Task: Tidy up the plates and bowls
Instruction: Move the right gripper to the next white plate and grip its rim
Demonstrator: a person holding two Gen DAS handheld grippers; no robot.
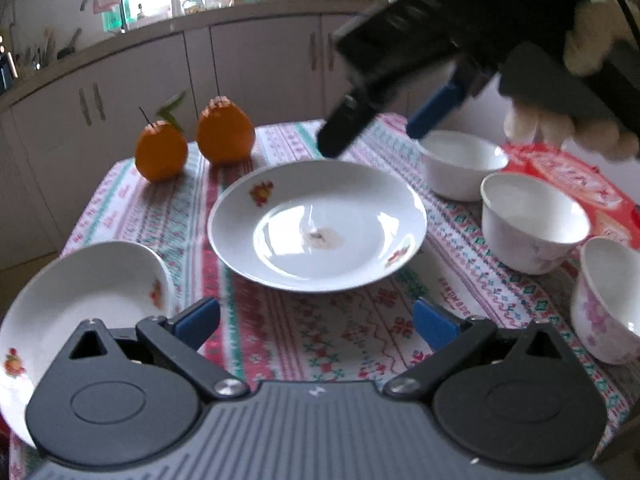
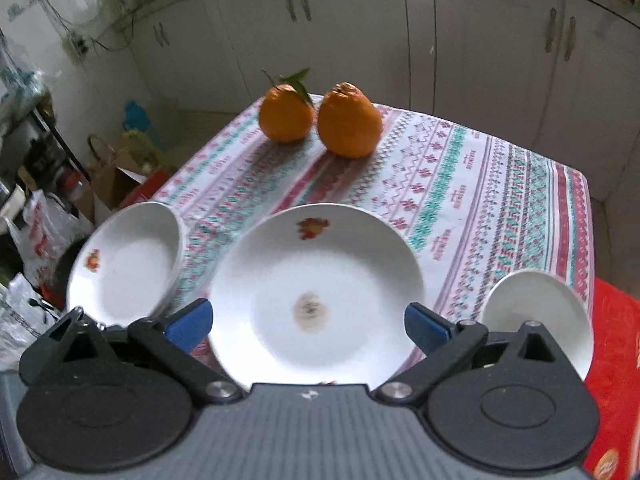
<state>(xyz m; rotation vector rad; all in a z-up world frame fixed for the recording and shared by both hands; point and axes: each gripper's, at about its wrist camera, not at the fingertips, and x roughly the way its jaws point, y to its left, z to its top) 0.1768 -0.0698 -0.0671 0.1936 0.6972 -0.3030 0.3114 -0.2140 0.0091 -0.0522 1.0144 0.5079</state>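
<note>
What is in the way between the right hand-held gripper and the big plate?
Nothing visible. The right hand-held gripper is open above the big plate, with only air between. The oranges sit farther back and the small plate off to the side.

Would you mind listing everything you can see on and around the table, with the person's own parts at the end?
large plate: one, white with fruit prints and a brownish smear, table centre
small plate: one, white with fruit print, at the table's left edge, beside the large plate
bowls: three, white, right of the large plate; far, middle, near one with pink flowers
oranges: two, at the far end; one with stem and leaf, one plain
tablecloth: one, red and green patterned stripes on white
red packet: one, behind the bowls
cabinets: pale, behind the table
left hand-held gripper: black, blue pads, open
right hand-held gripper: same, open above the large plate
</note>
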